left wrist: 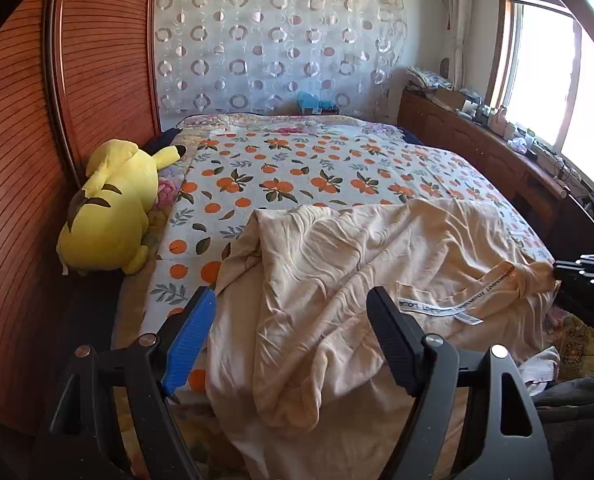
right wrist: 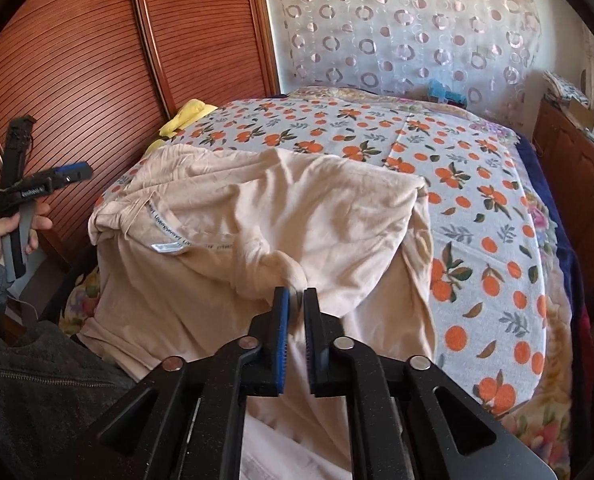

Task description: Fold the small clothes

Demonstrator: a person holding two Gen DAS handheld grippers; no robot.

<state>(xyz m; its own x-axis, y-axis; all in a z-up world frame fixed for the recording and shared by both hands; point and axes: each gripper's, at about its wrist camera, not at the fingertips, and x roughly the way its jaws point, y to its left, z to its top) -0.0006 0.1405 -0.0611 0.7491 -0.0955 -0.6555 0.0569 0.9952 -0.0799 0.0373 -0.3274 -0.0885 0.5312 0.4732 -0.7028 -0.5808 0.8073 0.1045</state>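
Ribbed black tongs [right wrist: 296,304], crumpled beige cotton shirt [right wrist: 257,216]

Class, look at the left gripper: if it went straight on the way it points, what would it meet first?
Most likely the beige garment on the bed: the left gripper stands open just above its crumpled cloth. Depth is unclear, but nothing else lies nearer.

yellow plush toy [left wrist: 111,208] by slatted wooden wardrobe [left wrist: 21,160] | orange-print bedsheet [left wrist: 297,168] | circle-pattern curtain [left wrist: 273,40] | window [left wrist: 545,68] | cluttered wooden cabinet [left wrist: 469,136]
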